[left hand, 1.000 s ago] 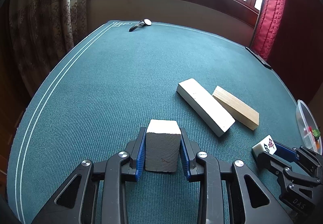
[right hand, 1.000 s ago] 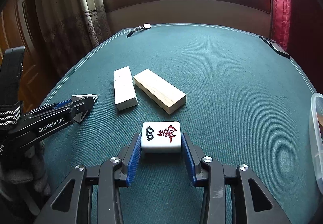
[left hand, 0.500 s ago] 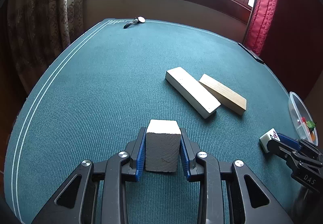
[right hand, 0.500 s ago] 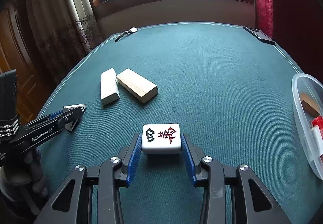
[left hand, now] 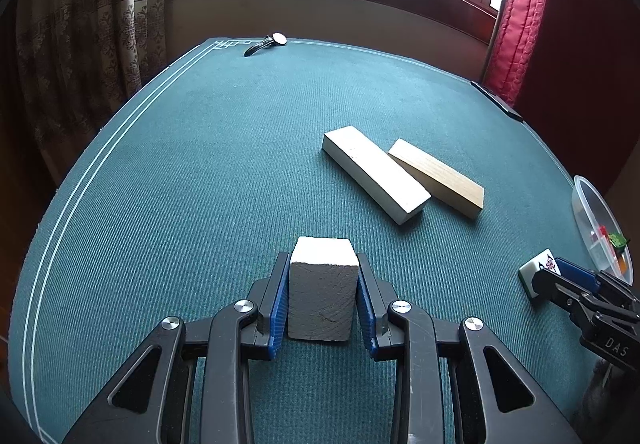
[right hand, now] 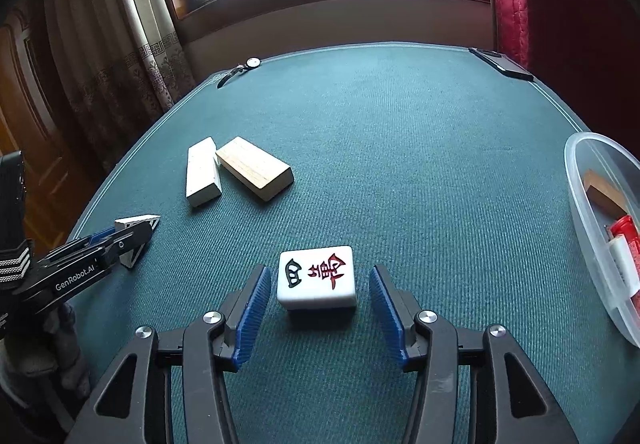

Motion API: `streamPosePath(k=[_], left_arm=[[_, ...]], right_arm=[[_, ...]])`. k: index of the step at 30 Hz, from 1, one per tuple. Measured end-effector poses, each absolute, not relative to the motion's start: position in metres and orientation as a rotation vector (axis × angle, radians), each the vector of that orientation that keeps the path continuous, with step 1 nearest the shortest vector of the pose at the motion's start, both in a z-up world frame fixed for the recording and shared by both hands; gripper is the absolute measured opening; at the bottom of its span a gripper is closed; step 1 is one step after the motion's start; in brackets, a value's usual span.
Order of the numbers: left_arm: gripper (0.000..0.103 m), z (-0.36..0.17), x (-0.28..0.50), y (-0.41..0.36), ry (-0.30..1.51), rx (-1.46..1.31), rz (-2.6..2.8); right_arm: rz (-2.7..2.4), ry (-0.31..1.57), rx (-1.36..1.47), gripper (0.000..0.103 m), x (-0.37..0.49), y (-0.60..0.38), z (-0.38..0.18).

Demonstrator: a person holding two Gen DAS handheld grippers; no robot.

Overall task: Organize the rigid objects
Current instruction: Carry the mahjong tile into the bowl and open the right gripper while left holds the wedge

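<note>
My left gripper is shut on a pale wooden block, held end-on just above the green felt table. In the right wrist view that block shows as a pale tip at the far left. My right gripper stands open, and a white mahjong tile with red and black marks lies on the felt between its blue pads, touching neither. Two more blocks lie side by side mid-table, a pale one and a tan one.
A clear plastic tub at the right edge of the table holds a wooden piece and red and white items. A wristwatch lies at the far left corner, a dark flat device at the far right edge. Curtains hang behind.
My right gripper has opened and let go of the mahjong tile, which now rests on the felt between its fingers. The left gripper still holds its block.
</note>
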State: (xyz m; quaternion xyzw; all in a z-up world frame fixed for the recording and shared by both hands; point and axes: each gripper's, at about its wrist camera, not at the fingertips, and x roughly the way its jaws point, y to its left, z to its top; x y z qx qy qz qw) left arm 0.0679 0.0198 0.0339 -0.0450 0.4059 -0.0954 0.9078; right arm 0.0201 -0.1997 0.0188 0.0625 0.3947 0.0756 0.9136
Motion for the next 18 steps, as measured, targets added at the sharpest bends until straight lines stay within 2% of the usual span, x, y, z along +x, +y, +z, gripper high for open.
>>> streamPosePath(k=[8,11,18], left_arm=[[0.032,0.034,0.069,0.02,0.838,-0.085,-0.193],[0.032,0.033,0.069,0.018,0.838,-0.078,-0.192],[0.031,0.035,0.062,0.008,0.842,-0.076,-0.222]], right_arm=[[0.13,0.813,0.065,0.055,0.028,-0.192,0.016],[0.134,0.814,0.048,0.043,0.025,-0.19,0.016],[0.136,0.809,0.103,0.042,0.015,-0.21,0.024]])
